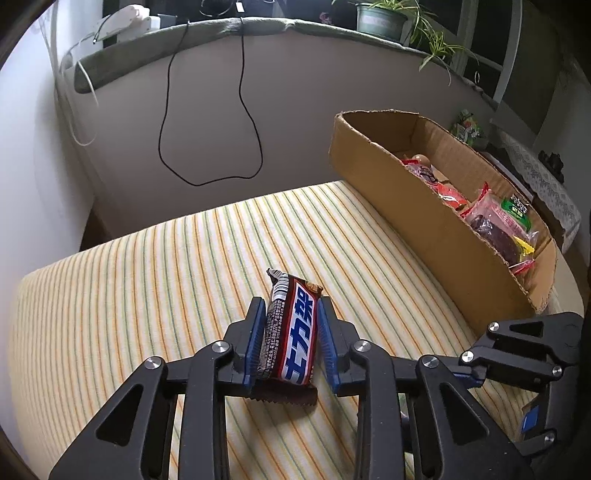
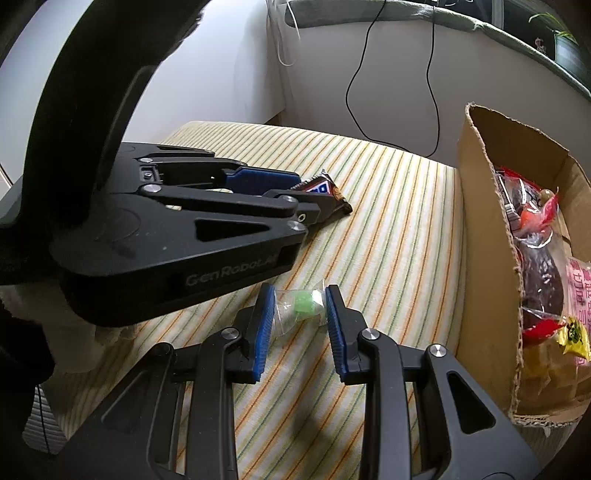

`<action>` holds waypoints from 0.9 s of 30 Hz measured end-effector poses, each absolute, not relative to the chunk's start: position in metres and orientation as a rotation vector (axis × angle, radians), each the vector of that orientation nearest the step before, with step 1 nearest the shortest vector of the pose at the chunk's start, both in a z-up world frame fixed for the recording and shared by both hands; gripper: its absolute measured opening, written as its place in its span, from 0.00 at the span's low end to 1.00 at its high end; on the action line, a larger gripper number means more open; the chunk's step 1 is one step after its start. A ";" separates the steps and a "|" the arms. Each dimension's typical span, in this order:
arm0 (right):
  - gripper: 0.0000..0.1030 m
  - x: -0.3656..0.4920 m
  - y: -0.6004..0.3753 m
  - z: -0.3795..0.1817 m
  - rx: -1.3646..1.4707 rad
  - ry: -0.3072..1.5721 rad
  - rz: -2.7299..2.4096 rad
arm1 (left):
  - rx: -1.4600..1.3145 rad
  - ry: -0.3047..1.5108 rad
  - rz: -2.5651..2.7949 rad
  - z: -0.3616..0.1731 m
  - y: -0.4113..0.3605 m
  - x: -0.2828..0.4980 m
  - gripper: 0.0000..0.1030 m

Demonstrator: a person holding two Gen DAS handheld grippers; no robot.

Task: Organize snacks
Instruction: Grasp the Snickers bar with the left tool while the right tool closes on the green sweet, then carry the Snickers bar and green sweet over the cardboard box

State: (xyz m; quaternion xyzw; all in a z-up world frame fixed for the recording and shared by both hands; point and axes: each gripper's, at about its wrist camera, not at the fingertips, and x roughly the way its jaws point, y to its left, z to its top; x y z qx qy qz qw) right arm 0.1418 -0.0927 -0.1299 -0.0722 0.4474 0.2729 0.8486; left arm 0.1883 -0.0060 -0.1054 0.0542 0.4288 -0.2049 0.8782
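A brown chocolate bar (image 1: 291, 328) lies on the striped cloth between the blue pads of my left gripper (image 1: 290, 314), which touch its sides. It also shows in the right wrist view (image 2: 325, 194), under the left gripper (image 2: 295, 192). A green candy in a clear wrapper (image 2: 301, 303) lies on the cloth between the pads of my right gripper (image 2: 300, 301), which stands around it with small gaps. The cardboard box (image 1: 399, 206) at the right holds several snack packets (image 1: 491, 221); it also shows in the right wrist view (image 2: 484, 236).
The striped cloth (image 1: 147, 295) covers the surface up to a grey wall. A black cable (image 1: 207, 140) hangs on that wall. A potted plant (image 1: 384, 18) stands on the ledge above. The right gripper's body (image 1: 528, 343) sits close beside the box.
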 end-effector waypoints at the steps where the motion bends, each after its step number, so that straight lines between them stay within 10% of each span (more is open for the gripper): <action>1: 0.28 0.143 -0.093 -0.131 -0.149 0.945 0.573 | 0.114 0.895 -0.429 -0.105 -0.006 0.188 0.26; 8: 0.28 0.141 -0.094 -0.132 -0.141 0.943 0.568 | 0.155 0.897 -0.445 -0.105 -0.009 0.182 0.26; 13: 0.28 0.140 -0.099 -0.131 -0.131 0.940 0.569 | 0.197 0.928 -0.405 -0.115 -0.013 0.184 0.48; 19: 0.28 0.138 -0.101 -0.132 -0.133 0.944 0.576 | 0.170 0.921 -0.400 -0.117 -0.013 0.185 0.26; 27: 0.28 0.133 -0.111 -0.122 -0.130 0.921 0.588 | 0.120 0.921 -0.374 -0.108 -0.006 0.188 0.26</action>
